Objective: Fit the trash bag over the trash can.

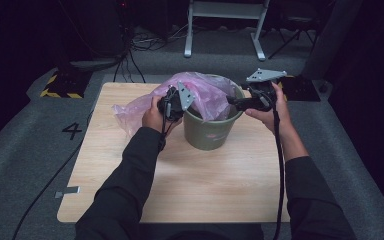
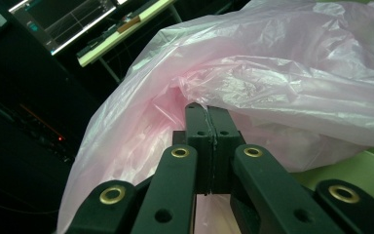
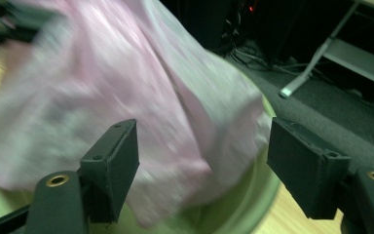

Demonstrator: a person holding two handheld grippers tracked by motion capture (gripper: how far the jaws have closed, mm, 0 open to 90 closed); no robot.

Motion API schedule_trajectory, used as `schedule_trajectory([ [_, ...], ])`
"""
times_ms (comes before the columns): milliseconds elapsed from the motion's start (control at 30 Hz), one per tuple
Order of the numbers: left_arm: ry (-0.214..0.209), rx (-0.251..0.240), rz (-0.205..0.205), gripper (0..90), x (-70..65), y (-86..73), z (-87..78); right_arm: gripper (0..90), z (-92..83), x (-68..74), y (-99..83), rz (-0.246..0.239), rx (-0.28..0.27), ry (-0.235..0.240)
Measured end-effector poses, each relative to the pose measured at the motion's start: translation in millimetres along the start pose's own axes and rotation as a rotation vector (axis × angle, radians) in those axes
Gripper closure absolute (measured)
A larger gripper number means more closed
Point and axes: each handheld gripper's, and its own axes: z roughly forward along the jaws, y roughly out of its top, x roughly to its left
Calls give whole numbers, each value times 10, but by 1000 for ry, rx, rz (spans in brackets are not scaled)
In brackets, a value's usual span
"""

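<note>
Pink plastic bag draped over and into green bucket, bulk of film spilling off bucket's near-left rim onto wooden table.

Left gripper: jaws fully closed, pinching thin fold of bag film right at the tips. Seen in high view at, just left of bucket rim, held by left hand. Film billows up and over ahead of the jaws; green bucket wall just off lower right of them.

Right gripper: jaws spread wide, pads not pressing on anything. Loose bag film hanging in the gap and past it, blurred. Bucket rim curving under and between the jaws. Seen in high view at, tips over the rim's right side, right hand behind.

Edges: bucket rim part covered by film on left, bare on right and near side. Bag edge inside bucket hard to make out.

Room: bare tabletop below and behind both grippers, wide on near side. Grippers apart, bucket mouth between them. Cable trailing down from right gripper along forearm.
</note>
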Motion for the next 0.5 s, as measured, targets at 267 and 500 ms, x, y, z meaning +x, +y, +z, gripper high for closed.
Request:
schedule_trajectory([
  [267, -37, -32, 5, 894, -113, 84, -18, 271, 215, 291, 169, -59, -28, 34],
  [500, -86, -68, 16, 893, -151, 115, -123, 617, 429, 396, 139, -96, 51, 6],
])
